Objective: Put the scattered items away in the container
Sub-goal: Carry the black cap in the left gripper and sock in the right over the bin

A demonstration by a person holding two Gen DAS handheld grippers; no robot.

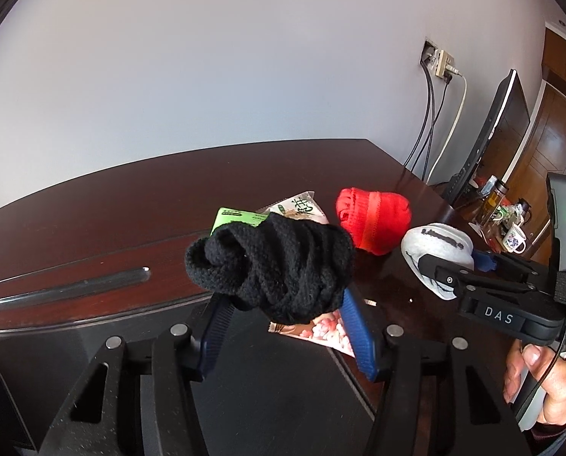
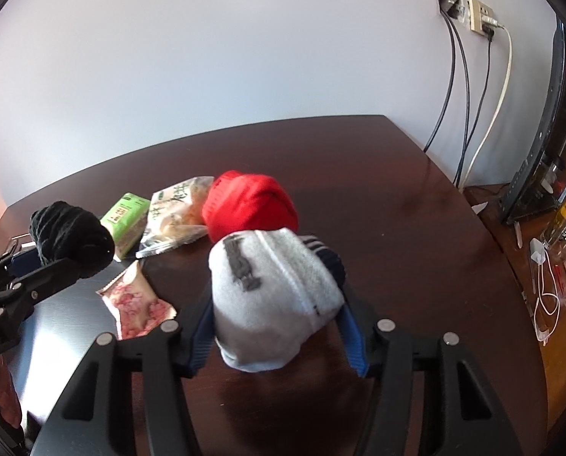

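1. Socks, rolled into balls, are the items in hand: a black ball (image 1: 269,266) is pinched between the blue pads of the left gripper (image 1: 283,311), and a grey ball (image 2: 273,296) is pinched by the right gripper (image 2: 279,326). Both are held clear above the table (image 2: 397,228).
2. Each ball is judged soft and light. The knit is seen to bulge around the pads, so it is best taken across the thick middle; a hold on a loose fold could let the roll come undone.
3. A pink packet (image 2: 135,304) is seen just below the left gripper, lying partly over a dark panel (image 1: 275,372) at the near table edge. Whether that panel belongs to the container cannot be told; no container is clearly shown.
4. Farther out, a red ball (image 2: 250,205) rests on the table, with a clear snack bag (image 2: 176,212) touching it and a green pack (image 2: 127,220) beside that.
5. The packets are judged thin, light and slippery; an edge or corner would serve as the hold.
6. A wall socket with cables (image 2: 473,76) is seen at the back.
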